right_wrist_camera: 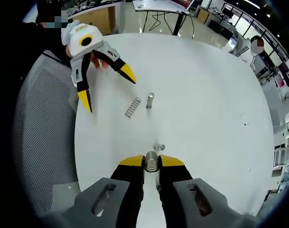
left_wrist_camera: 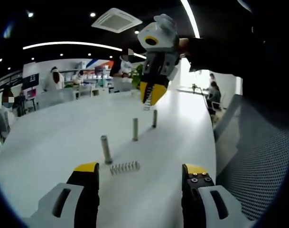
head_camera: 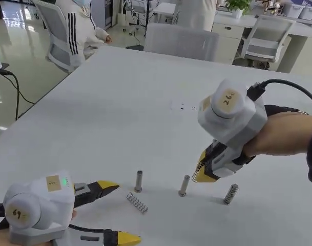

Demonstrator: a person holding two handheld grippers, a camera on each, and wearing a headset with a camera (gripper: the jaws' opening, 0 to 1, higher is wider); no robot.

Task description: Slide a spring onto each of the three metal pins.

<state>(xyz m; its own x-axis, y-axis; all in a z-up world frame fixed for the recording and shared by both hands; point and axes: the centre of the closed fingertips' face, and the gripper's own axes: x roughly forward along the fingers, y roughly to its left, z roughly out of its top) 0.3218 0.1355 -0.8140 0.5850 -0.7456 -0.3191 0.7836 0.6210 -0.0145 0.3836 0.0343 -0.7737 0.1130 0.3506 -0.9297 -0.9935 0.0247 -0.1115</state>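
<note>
Right gripper [right_wrist_camera: 152,161] is clamped on a held spring [right_wrist_camera: 152,164]; I see it hanging just above the middle pin [head_camera: 184,185], not yet over it. Left gripper [left_wrist_camera: 141,168] is spread wide and holds nothing. A loose spring [left_wrist_camera: 125,167] lies on the worktop [head_camera: 145,102] just ahead of its jaws, beside the nearest pin [head_camera: 139,181]. I count three pins and three springs; the third spring [head_camera: 230,193] sits on the third pin [left_wrist_camera: 154,118].

The white surface [head_camera: 120,102] carries three upright pins. Left of the middle pin [head_camera: 184,185] stands a bare pin [head_camera: 139,181] with a loose spring [head_camera: 137,202] lying beside it. To the right is a spring-covered pin [head_camera: 230,193].
</note>
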